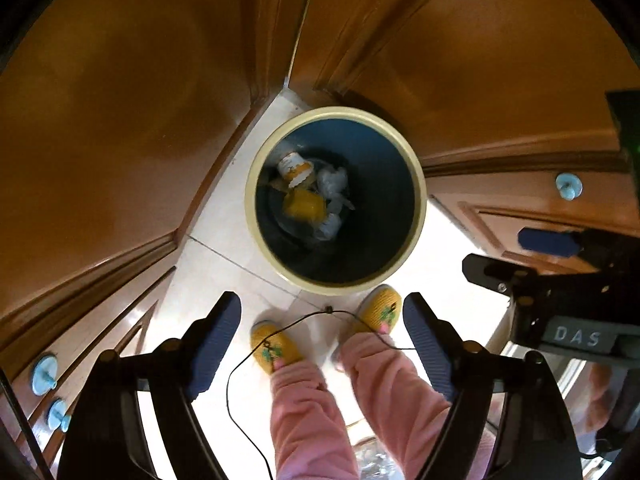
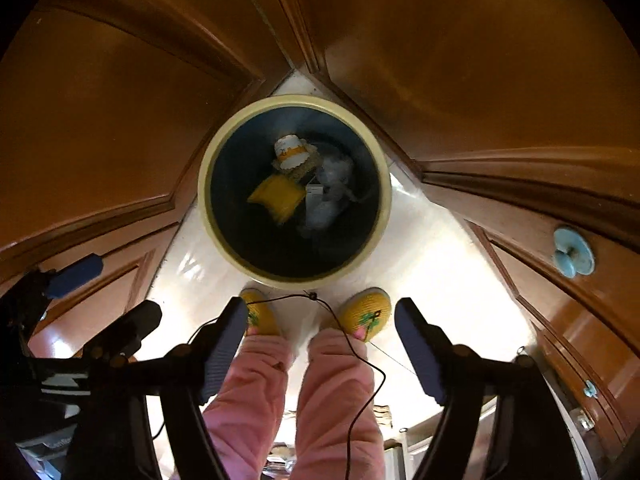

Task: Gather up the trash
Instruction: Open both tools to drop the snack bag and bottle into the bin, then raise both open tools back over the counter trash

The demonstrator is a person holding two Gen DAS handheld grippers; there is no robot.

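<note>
Left gripper (image 1: pixel 322 344) spread, empty; right gripper (image 2: pixel 320 344) likewise. Bin (image 1: pixel 418 216) stands in the floor's far corner. Inside it, I judge the yellow packet (image 1: pixel 304 205) and crumpled plastic (image 1: pixel 333 180) light and soft; pinch an edge.

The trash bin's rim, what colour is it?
Pale cream-yellow, ringing a dark blue inside; the trash bin rim shows best in the right wrist view.
</note>
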